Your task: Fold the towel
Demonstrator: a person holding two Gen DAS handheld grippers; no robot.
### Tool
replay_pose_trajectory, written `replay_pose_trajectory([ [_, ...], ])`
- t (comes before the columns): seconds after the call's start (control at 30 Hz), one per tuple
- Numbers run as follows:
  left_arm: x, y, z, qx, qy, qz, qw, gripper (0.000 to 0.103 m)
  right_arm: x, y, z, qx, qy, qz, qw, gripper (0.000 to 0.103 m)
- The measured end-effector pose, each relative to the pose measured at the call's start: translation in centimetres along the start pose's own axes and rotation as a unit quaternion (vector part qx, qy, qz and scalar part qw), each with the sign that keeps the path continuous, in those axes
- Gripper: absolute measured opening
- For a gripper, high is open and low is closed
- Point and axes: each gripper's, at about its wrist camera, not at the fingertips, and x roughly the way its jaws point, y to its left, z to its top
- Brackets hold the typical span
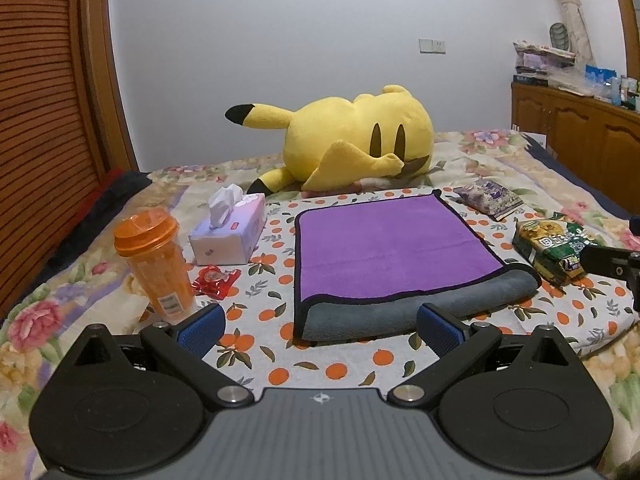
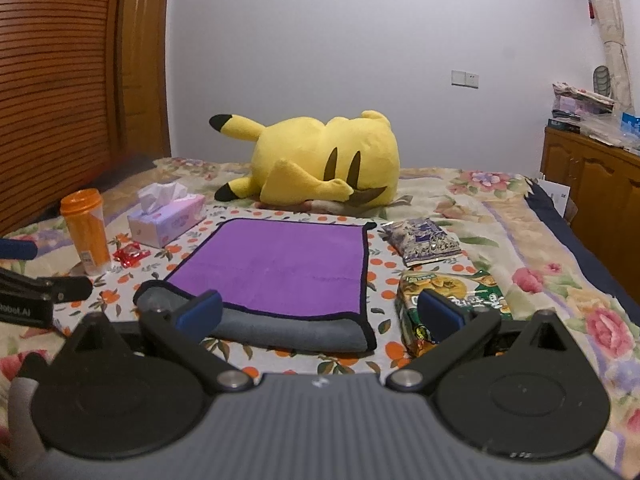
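Observation:
A purple towel with a grey underside and black trim lies flat on an orange-print cloth, folded over so a grey strip shows along its near edge. It also shows in the right wrist view. My left gripper is open and empty, hovering just short of the towel's near edge. My right gripper is open and empty, near the towel's near right corner. The right gripper's side shows at the left view's right edge, and the left gripper's at the right view's left edge.
An orange bottle, tissue box and red wrapper lie left of the towel. A green snack bag and a purple packet lie right. A yellow plush lies behind. A wooden cabinet stands far right.

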Motion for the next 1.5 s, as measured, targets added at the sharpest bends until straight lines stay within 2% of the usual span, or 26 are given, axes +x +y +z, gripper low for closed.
replay_pose_trajectory([
  [0.43, 2.9, 0.2, 0.5, 0.01, 0.02, -0.011, 0.9997, 0.103, 2.8, 0.1, 0.6, -0.009, 0.02, 0.011, 1.0, 0.103],
  [1.1, 9.4, 1.8, 1.2, 0.013, 0.054, -0.008, 0.9984, 0.103, 7.2, -0.3, 0.9, -0.012, 0.052, 0.029, 0.998, 0.103],
  [1.5, 12.4, 2.6, 1.4, 0.015, 0.075, -0.037, 0.9964, 0.103, 10.3, -1.2, 1.0, -0.01, 0.079, 0.038, 0.996, 0.103],
])
